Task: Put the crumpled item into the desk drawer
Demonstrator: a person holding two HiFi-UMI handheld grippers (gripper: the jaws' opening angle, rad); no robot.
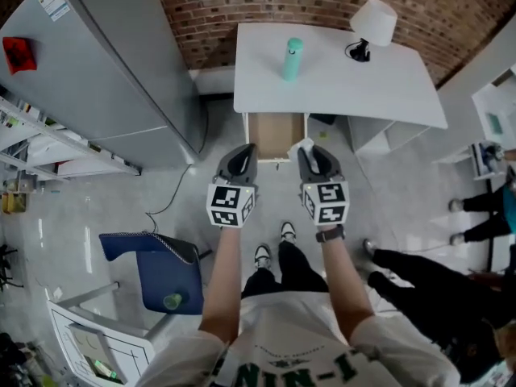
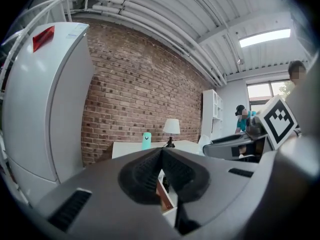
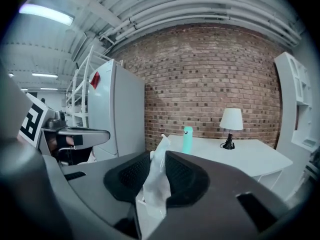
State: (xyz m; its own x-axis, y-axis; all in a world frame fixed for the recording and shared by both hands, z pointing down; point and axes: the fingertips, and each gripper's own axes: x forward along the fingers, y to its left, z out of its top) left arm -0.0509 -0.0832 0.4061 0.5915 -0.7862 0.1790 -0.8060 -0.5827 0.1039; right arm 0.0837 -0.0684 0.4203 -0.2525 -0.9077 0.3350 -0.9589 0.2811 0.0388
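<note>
The crumpled item (image 3: pixel 156 179) is a white wad of paper, pinched between the pads of my right gripper (image 3: pixel 161 156), which is shut on it; its top pokes above the jaws. In the head view the paper (image 1: pixel 305 145) shows at the tip of the right gripper (image 1: pixel 314 158), just right of the open wooden drawer (image 1: pixel 276 134) under the white desk (image 1: pixel 347 87). My left gripper (image 1: pixel 239 161) hovers at the drawer's left front corner. In the left gripper view its jaws (image 2: pixel 161 154) meet at the tips with nothing between them.
A teal bottle (image 1: pixel 292 59) and a white lamp (image 1: pixel 372 24) stand on the desk. A grey fridge (image 1: pixel 105 63) is to the left, a blue chair (image 1: pixel 157 268) behind left. Another person's legs (image 1: pixel 427 276) are at the right. A brick wall (image 3: pixel 210 79) backs the desk.
</note>
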